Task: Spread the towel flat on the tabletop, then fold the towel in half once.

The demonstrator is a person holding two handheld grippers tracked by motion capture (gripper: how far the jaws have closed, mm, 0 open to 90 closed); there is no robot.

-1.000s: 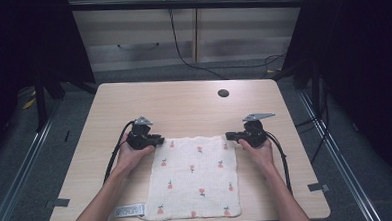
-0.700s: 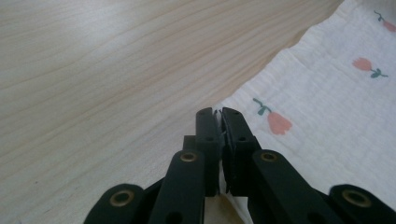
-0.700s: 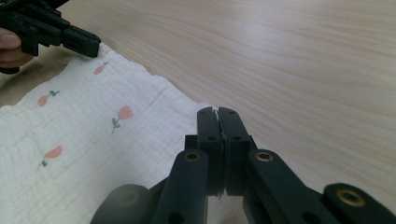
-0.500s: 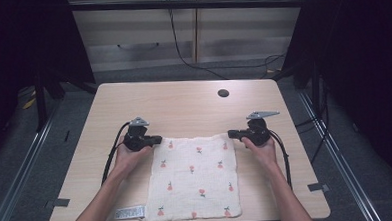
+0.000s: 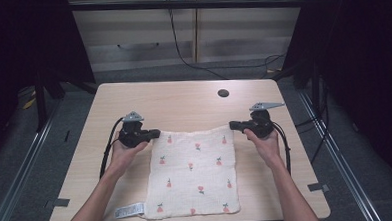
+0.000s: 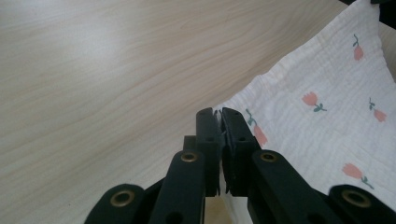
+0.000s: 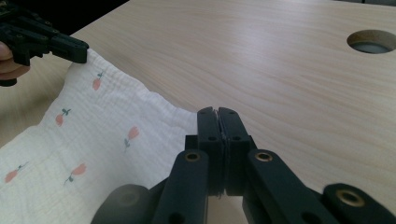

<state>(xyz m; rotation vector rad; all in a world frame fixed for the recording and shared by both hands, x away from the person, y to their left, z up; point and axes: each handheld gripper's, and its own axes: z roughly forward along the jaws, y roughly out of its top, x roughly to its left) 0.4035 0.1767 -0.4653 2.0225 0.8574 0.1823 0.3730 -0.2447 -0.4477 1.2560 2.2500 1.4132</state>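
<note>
Left tool [image 5: 155, 134] and right tool [image 5: 233, 124] each clamped on far corner of muslin cloth [image 5: 194, 175]. Uneven lift drags cloth sideways off desk [image 5: 183, 103]; thin pinch may slip.

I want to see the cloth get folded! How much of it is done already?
Only the start. Done: the left gripper and right gripper are each shut on a far corner of the flowered cloth. In hand: that far edge hangs lifted between them. Left: the cloth shows no fold yet, and its near edge lies flat on the table.
</note>
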